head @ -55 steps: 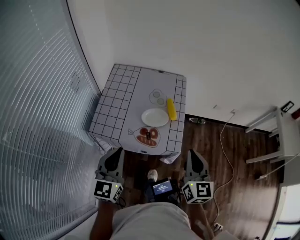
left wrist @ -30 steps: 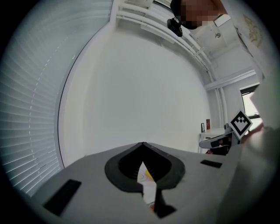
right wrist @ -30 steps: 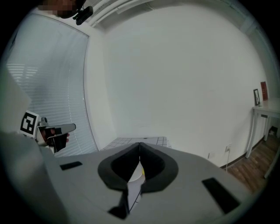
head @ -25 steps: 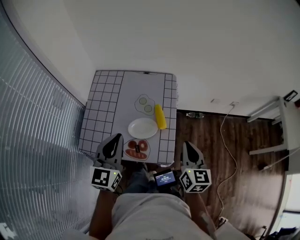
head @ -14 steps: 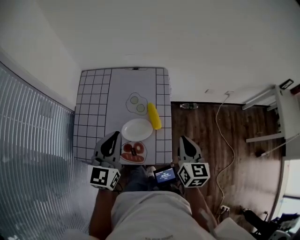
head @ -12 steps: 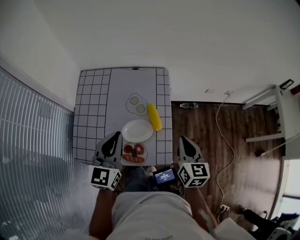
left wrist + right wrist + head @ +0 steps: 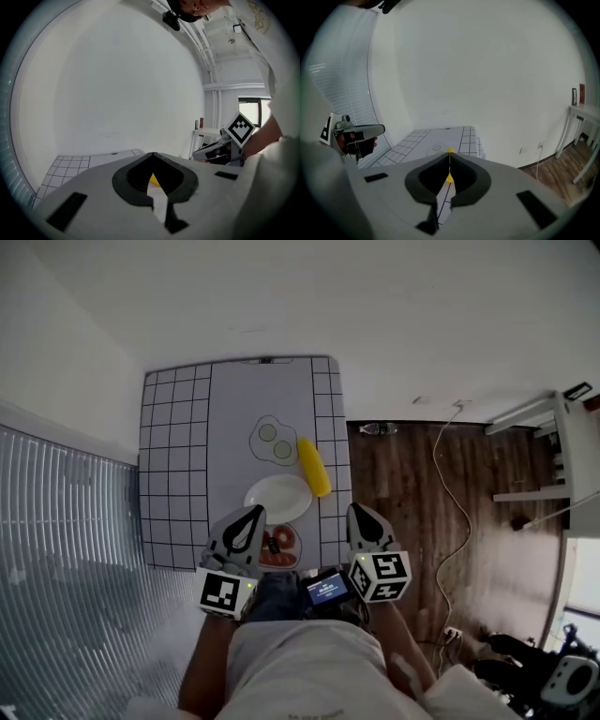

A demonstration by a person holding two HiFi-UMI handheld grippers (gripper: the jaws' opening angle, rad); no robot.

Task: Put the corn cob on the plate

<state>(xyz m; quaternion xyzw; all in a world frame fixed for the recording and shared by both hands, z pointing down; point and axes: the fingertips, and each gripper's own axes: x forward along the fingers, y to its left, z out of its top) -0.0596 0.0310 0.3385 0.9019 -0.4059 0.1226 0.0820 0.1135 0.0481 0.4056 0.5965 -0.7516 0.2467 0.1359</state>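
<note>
A yellow corn cob (image 7: pixel 314 466) lies on the table's checked cloth (image 7: pixel 178 465), just right of an empty white plate (image 7: pixel 277 498). My left gripper (image 7: pixel 254 513) is shut and empty, its tips over the table's near edge beside the plate. My right gripper (image 7: pixel 357 510) is also shut and empty, hanging just off the table's near right corner. In the left gripper view only a yellow sliver of the corn cob (image 7: pixel 153 178) shows behind the closed jaws. The right gripper view shows the corn cob (image 7: pixel 449 151) peeking straight ahead over the jaw tips.
The cloth carries a printed fried egg (image 7: pixel 272 440) beyond the plate and a printed steak picture (image 7: pixel 279 545) near its front edge. Window blinds (image 7: pixel 66 549) flank the left. A white cable (image 7: pixel 442 493) and a white rack (image 7: pixel 553 456) stand on the wooden floor to the right.
Both grippers have come forward and down toward the table's near edge, the left now over the cloth. The table appears closer and more centred. Jaws stayed shut.
</note>
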